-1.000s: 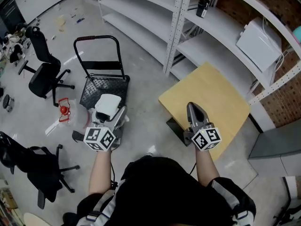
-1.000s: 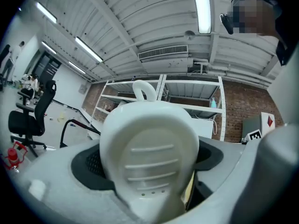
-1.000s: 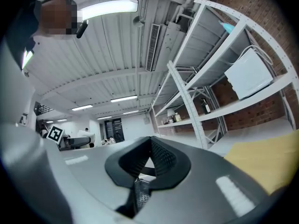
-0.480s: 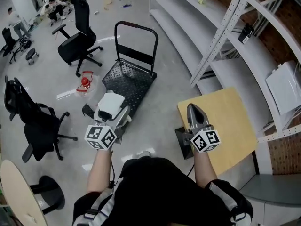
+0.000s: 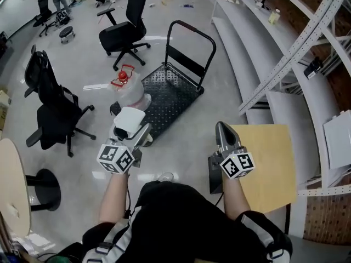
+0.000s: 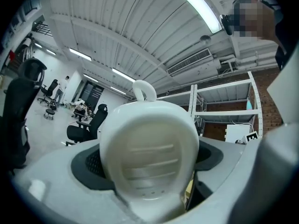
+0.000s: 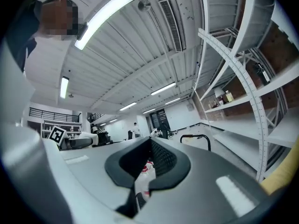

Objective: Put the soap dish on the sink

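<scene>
The white soap dish (image 5: pixel 128 120) sits between the jaws of my left gripper (image 5: pixel 135 132), which is shut on it and held up over the floor. In the left gripper view the soap dish (image 6: pixel 148 148) fills the middle, its ribbed hollow facing the camera, with the left gripper (image 6: pixel 149 171) clamped round its lower part. My right gripper (image 5: pixel 224 130) is held level beside it, tapered to a point and shut with nothing in it. The right gripper (image 7: pixel 147 166) shows only a thin slit between its pads. No sink shows in any view.
A black platform cart (image 5: pixel 167 95) stands ahead of the left gripper, with a red-capped clear jug (image 5: pixel 129 90) beside it. Office chairs (image 5: pixel 123 29) (image 5: pixel 55 111) stand to the left. A yellow table (image 5: pixel 269 163) lies under the right gripper. Grey shelving (image 5: pixel 285 53) runs along the right.
The view has swung left: the cart, chairs and yellow table have shifted rightwards and down in the picture. Both grippers keep their places and holds.
</scene>
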Demonstrator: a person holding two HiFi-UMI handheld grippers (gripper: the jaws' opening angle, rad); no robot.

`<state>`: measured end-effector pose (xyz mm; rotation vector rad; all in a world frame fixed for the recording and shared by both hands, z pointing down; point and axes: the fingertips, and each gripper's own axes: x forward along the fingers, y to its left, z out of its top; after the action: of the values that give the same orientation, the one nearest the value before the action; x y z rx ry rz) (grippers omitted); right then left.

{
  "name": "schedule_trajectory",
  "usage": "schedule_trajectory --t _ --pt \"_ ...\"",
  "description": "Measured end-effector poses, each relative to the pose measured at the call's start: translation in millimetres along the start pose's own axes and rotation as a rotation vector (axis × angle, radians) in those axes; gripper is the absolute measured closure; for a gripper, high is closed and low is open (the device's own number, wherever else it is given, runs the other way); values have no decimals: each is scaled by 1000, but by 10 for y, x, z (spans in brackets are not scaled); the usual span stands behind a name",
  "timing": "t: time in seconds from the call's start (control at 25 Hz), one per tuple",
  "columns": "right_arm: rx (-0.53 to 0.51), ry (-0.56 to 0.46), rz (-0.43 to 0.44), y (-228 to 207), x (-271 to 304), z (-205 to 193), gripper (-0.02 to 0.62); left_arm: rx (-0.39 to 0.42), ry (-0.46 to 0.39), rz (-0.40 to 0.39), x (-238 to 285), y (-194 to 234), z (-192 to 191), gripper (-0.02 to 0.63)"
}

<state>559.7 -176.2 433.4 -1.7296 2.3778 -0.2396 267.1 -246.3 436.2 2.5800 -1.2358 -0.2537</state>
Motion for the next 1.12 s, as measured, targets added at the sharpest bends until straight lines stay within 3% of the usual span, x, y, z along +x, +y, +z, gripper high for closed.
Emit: schedule_trajectory --t 0.4,0.72,1.12 --pt "32 50 149 276 80 -188 589 -11 -40 170 -708 39 -33 126" --pt "46 82 217 457 167 -355 589 -20 -49 236 -1024 102 -74 126" --pt "37 50 269 891 611 -316 589 -8 -107 260 -1231 515 253 126"
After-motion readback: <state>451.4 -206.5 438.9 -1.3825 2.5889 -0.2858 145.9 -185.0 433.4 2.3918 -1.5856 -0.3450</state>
